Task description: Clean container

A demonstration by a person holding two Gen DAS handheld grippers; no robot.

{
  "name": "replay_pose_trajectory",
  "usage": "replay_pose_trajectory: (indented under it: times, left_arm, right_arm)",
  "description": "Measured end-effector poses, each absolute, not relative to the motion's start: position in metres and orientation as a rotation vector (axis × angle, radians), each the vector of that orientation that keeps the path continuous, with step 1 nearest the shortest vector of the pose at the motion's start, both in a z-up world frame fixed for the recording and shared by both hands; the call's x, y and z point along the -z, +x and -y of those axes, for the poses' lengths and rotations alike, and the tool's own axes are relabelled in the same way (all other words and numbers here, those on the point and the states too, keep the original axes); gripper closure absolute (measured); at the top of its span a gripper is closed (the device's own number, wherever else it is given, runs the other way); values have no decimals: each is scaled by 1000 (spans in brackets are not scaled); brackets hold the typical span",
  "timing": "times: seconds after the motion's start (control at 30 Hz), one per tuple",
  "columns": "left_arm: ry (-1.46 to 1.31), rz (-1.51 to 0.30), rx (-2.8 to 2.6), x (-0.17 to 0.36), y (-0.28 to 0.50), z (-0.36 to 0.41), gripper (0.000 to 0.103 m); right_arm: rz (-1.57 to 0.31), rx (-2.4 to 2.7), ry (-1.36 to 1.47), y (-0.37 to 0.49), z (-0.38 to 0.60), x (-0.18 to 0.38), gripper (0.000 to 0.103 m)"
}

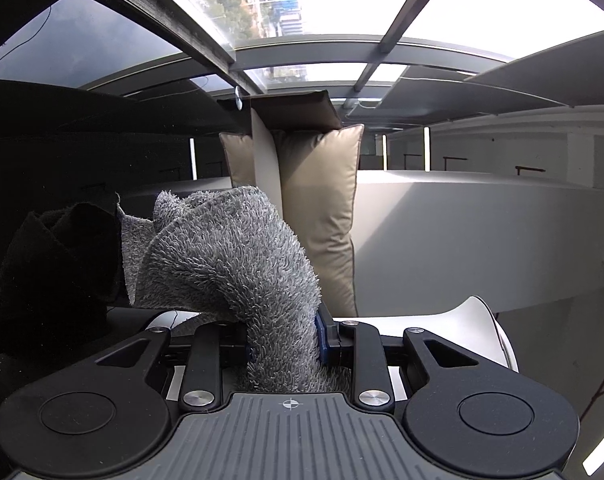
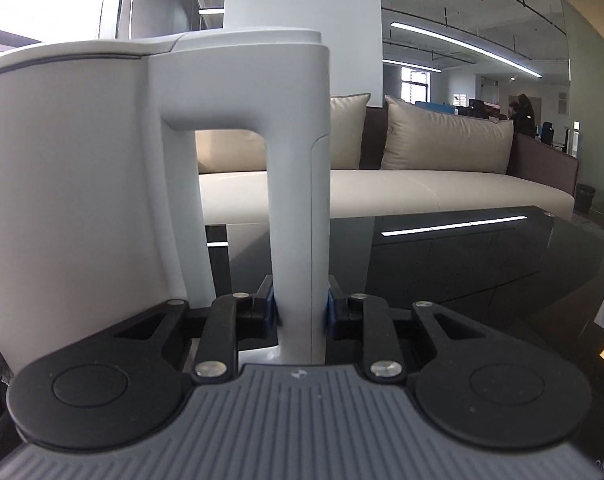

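1. Between the blue-padded fingers of the left gripper [image 1: 284,340] sits a bunched grey cloth [image 1: 230,256], pinched tight; its pile is shaggy, looped microfibre, and it rises from the jaws in a thick curved roll with a flatter flap folding off to the left.
2. Just behind and to the right of the cloth, a smooth white flared edge of the container [image 1: 481,324] shows in the left wrist view, glossy and rounded.
3. Further back stand tan cushions [image 1: 321,208], satin-smooth with piped seams, topped by a darker brown slab; whether this view is tilted I cannot tell.
4. On the right side, the right gripper [image 2: 300,312] is clamped on the handle [image 2: 298,200] of the white container [image 2: 70,184], its blue pads pressed against both flanks of the straight vertical bar.
5. That container is a matte white plastic jug with a broad curved body on the left and a squared loop handle joined at the top.
6. Beneath and beyond it lies a dark glossy table [image 2: 481,256] mirroring ceiling light strips.
7. Behind the table runs a cream leather sofa [image 2: 421,192] with plump beige pillows and a brown frame.
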State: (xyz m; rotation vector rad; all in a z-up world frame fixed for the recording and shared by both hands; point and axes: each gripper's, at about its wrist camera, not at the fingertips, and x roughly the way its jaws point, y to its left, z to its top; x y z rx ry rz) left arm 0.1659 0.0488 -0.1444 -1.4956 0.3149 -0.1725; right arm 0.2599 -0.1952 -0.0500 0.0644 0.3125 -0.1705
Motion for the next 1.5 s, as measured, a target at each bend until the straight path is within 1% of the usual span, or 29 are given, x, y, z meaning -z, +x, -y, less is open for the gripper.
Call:
replay_pose_trajectory:
  times: [0.23,0.4,0.7,0.87,0.97,1.27,1.5]
  left_arm:
    - [-1482,-238,241,129,165,-49,78]
    - [-1509,-199,230,128,166,-56,78]
    - [-1570,-92,249,119,167,-74,78]
    - [-1556,-62,289,108,168,-78,78]
    - [-1556,-59,295,109,171,-78,78]
    - [-1551,-186,179,128,178,-79,78]
    - [-1543,-209,154,132,173,-84,78]
  right_arm:
    - [-279,86,73,264,207,53,77]
    - [-259,-5,61,263,213,55,77]
    - [-246,-160,17,262,203,52,76]
    - [-248,-182,10,256,189,49,76]
    - [-251,-181,5,253,184,47,76]
    - [-299,-51,3,234,155,29,77]
    - [-180,28,-23,207,142,-10,76]
